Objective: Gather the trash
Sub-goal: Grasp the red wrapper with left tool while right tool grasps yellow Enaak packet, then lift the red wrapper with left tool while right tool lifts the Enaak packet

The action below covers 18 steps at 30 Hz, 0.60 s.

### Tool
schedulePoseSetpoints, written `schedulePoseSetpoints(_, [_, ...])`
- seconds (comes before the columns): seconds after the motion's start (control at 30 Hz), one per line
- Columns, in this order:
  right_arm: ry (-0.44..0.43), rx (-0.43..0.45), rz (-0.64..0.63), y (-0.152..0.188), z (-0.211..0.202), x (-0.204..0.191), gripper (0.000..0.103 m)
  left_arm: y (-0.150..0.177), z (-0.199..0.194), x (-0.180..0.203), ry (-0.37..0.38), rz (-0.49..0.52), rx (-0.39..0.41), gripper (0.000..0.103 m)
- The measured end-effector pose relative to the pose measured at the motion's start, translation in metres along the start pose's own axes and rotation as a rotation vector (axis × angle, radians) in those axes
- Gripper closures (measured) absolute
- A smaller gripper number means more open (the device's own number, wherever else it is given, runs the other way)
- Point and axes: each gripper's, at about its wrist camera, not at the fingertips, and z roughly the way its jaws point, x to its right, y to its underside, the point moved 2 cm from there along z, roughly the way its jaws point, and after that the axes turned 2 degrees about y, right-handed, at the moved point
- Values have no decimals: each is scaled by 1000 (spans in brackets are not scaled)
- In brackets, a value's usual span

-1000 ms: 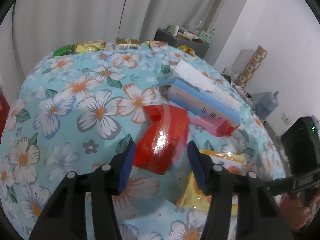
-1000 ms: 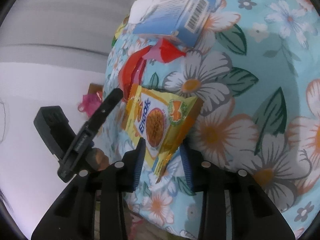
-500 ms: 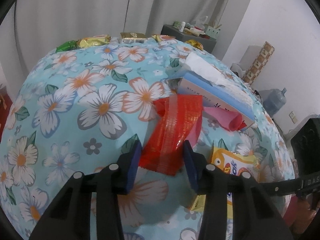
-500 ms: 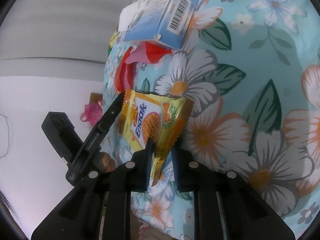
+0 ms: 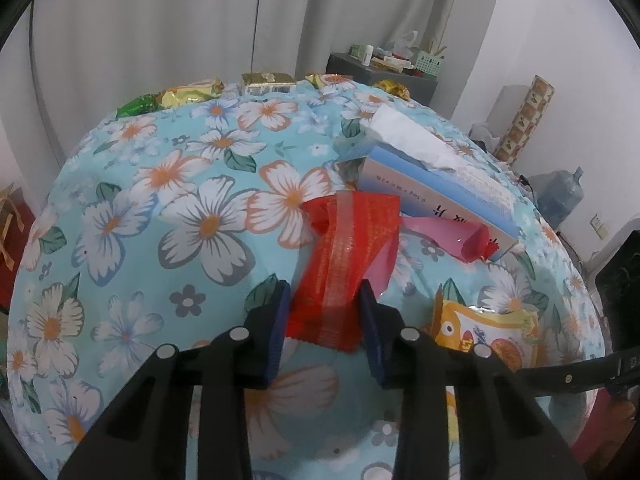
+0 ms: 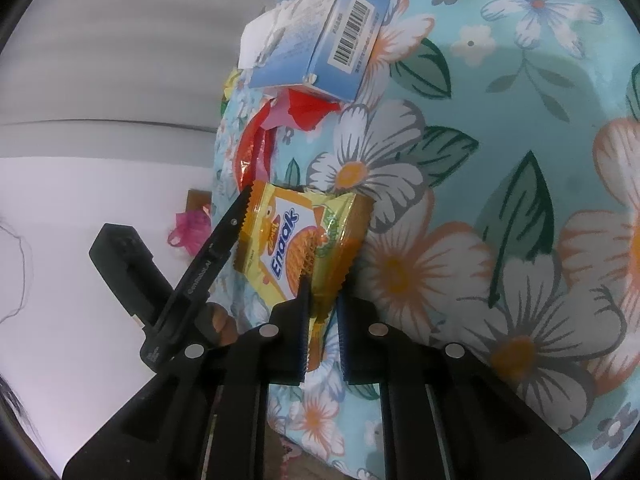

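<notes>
A red wrapper lies on the flowered tablecloth. Its near end sits between the blue pads of my left gripper, whose jaws are closing and touch both edges. In the right wrist view, my right gripper is closing too, with its jaws pinching the near corner of a yellow Enaak snack packet. That packet also shows at the lower right of the left wrist view. One left finger reaches in beside the packet, and the red wrapper is behind it.
A blue tissue box lies just past the red wrapper, over a pink wrapper. Several shiny candy wrappers line the table's far edge. A dark cabinet and a water bottle stand beyond the table.
Both grippers have narrowed. The left pads came in onto the red wrapper's sides; the right pads closed on the yellow packet's corner and lifted it slightly.
</notes>
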Motion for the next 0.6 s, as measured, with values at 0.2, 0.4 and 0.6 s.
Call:
schedulePoseSetpoints(0.2, [-12, 5, -3, 1, -7, 3, 94, 1, -6, 3, -12, 4, 14, 76])
schedulePoseSetpoints(0.4, [-20, 18, -4, 0, -11, 3, 95, 2, -11, 7, -17, 0, 25, 78])
schedulePoseSetpoints(0.6, [-30, 24, -2, 1, -17, 5, 95, 3, -18, 11, -24, 3, 40, 79])
